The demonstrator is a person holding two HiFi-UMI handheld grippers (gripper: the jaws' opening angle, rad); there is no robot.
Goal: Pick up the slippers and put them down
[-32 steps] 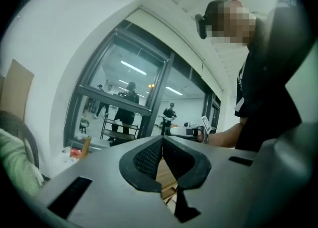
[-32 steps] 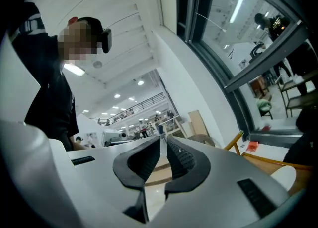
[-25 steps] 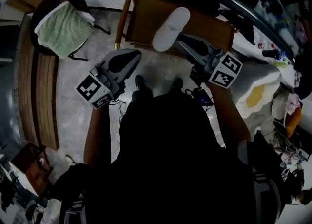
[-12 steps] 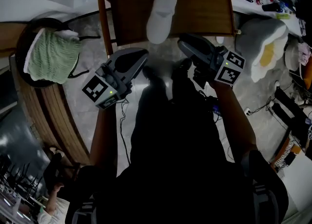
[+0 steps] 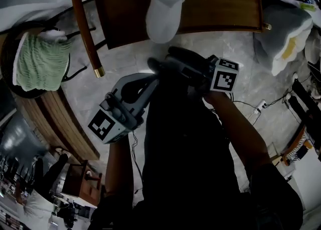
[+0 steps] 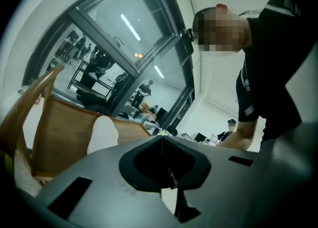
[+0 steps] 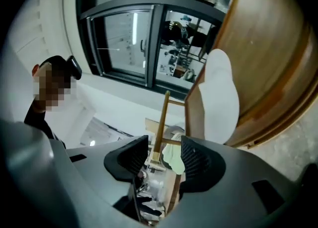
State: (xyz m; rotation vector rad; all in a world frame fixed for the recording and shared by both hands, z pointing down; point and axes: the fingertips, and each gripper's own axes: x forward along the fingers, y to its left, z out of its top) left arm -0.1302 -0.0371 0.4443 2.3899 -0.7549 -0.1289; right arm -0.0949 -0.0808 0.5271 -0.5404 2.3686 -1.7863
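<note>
One white slipper lies on the seat of a wooden chair at the top of the head view. Both grippers hang below the seat's front edge, over the stone floor, clear of the slipper. My left gripper is shut with nothing in it; its pads meet in the left gripper view, with the slipper off to the left. My right gripper is open after its jaws have just been opening. Nothing sits between them, and the slipper stands beyond on the chair seat.
A green towel lies on a dark round stool at the left, beside a slatted wooden bench. The chair's leg slants down near my left gripper. A white and yellow cushion and cables are on the floor at right.
Both grippers have sunk from the chair seat toward the floor, and the right one has rolled and drawn away from the slipper. The slipper stays on the seat.
</note>
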